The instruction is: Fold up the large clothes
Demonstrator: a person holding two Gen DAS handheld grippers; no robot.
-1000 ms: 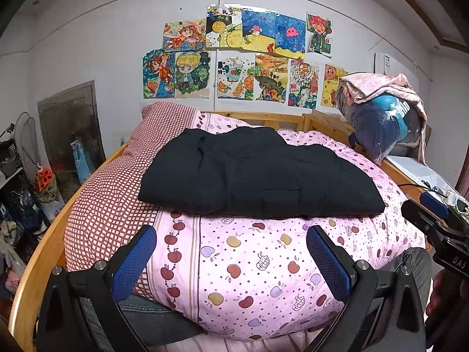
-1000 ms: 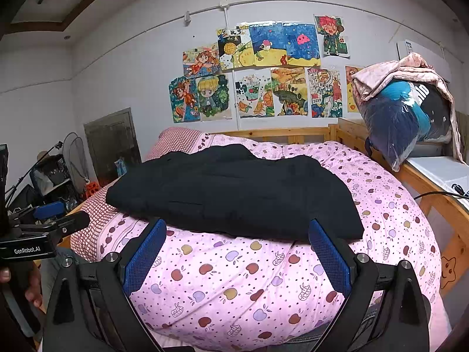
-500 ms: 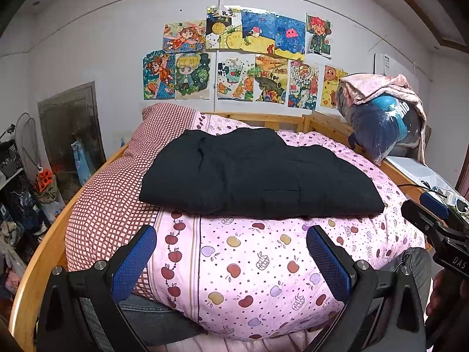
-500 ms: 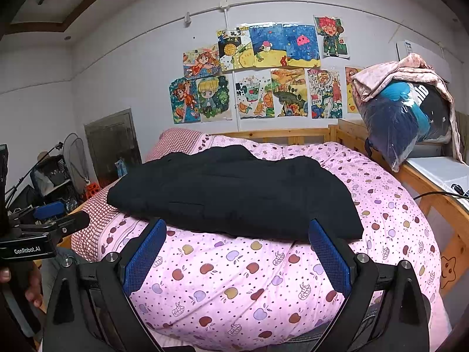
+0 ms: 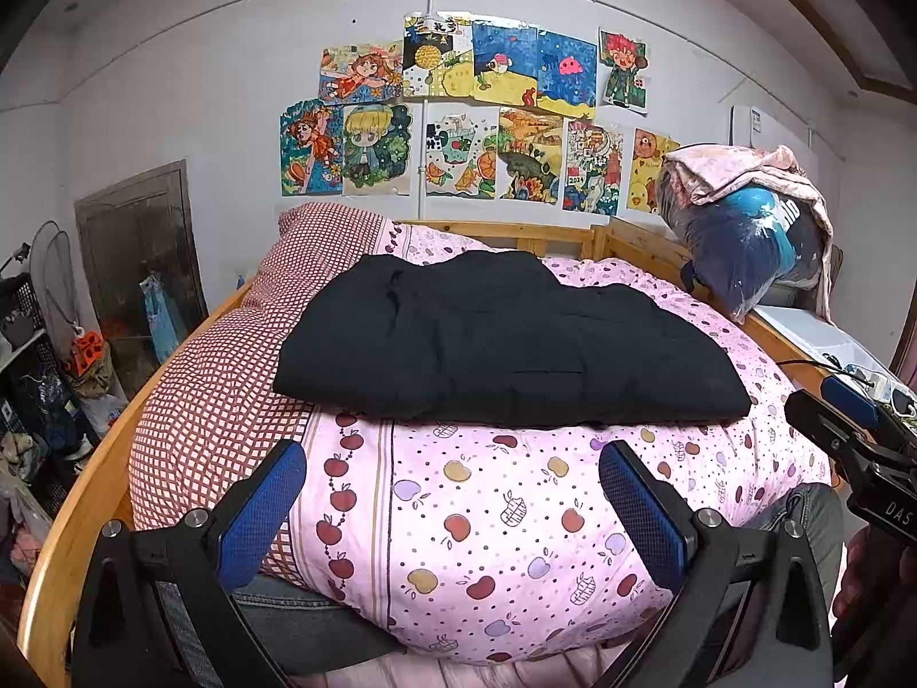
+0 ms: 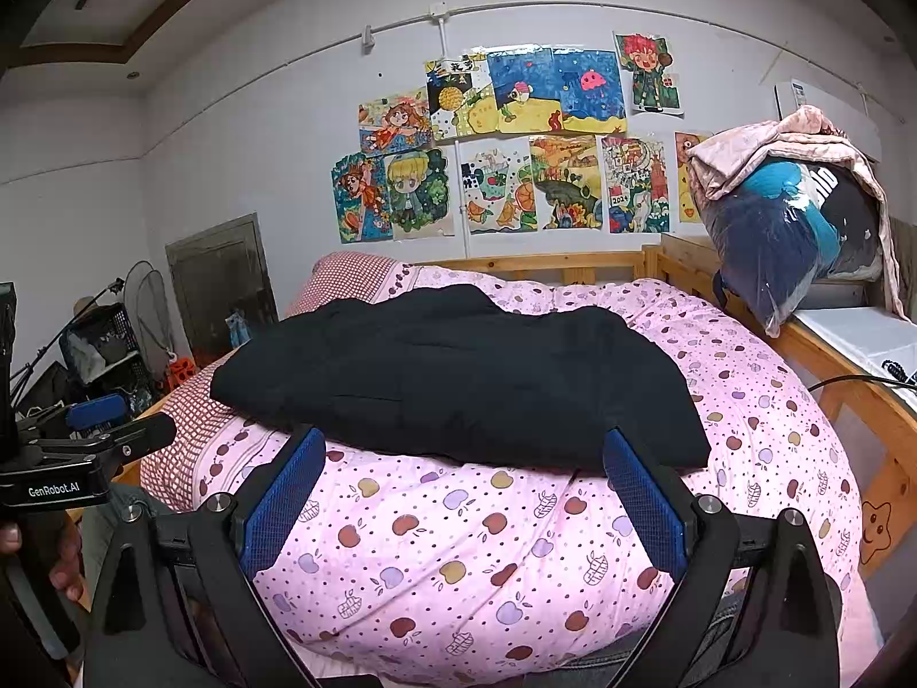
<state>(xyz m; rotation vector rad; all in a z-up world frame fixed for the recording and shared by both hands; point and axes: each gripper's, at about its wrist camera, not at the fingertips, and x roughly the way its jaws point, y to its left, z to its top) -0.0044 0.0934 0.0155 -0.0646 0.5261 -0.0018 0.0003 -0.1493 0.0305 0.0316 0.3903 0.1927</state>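
Shelving (image 5: 28,378) with clutter stands at far left, beside a wooden bed frame (image 5: 80,516). Left tongs (image 5: 453,507) hover wide apart and empty over the near edge of a pink apple-print quilt (image 5: 487,522), a red checked section (image 5: 212,401) on its left. Folded black garment (image 5: 504,344) lies flat across the middle of the quilt, well clear of both tools. Right tongs (image 6: 464,501) are likewise spread wide, holding nothing, just short of the garment's near hem. Drawings (image 5: 470,114) cover the far wall. A bagged bundle (image 5: 745,229) sits at right.
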